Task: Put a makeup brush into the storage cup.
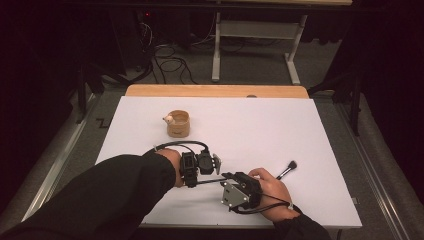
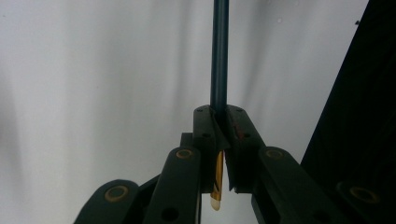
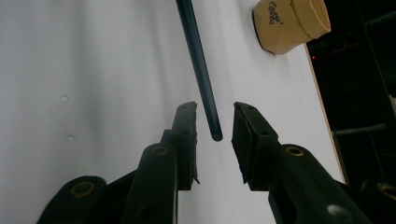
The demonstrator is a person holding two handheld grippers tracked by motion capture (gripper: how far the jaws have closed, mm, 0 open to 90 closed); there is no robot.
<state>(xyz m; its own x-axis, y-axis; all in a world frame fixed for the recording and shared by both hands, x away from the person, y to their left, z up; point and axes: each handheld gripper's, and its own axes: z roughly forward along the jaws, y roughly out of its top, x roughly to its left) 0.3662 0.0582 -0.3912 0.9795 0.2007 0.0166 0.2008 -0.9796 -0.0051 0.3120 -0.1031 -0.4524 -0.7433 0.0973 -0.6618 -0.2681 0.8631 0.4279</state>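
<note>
The left gripper is clamped tight on a thin dark rod, which runs level above the white sheet toward the right gripper. There the rod's free end sits between the parted jaws with a gap on each side, so nothing is gripped yet. The end lies near the fingertips, so a close here may catch only the tip, and the rod could pivot or slip. A brush lies just beyond the right hand, where a careless shift could knock it.

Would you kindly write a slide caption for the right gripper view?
Right gripper, jaws open, either side of a dark rod's free end on the white table; a tan cup beyond.
</note>
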